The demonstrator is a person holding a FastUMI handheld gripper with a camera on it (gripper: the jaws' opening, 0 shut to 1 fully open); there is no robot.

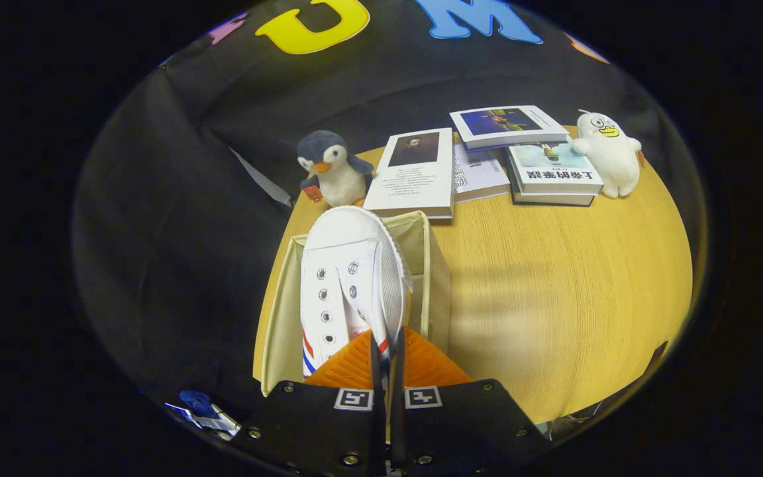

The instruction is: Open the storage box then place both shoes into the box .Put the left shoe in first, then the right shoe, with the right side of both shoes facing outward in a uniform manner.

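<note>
My gripper (387, 346) is shut on a white canvas shoe (345, 278), both fingers pinching the thin side wall near its red and blue striped heel. The shoe hangs toe-forward, lying on its side, with its eyelets facing left. It sits over the open beige fabric storage box (436, 265), which stands on the left part of the wooden table (554, 291). The shoe hides most of the box's inside, so I cannot tell whether another shoe lies in it.
Beyond the box stand a plush penguin (330, 169), several books (474, 162) and a white plush duck (610, 152) along the table's far edge. Bare wood stretches to the right of the box. Black cloth walls the booth to the left and behind.
</note>
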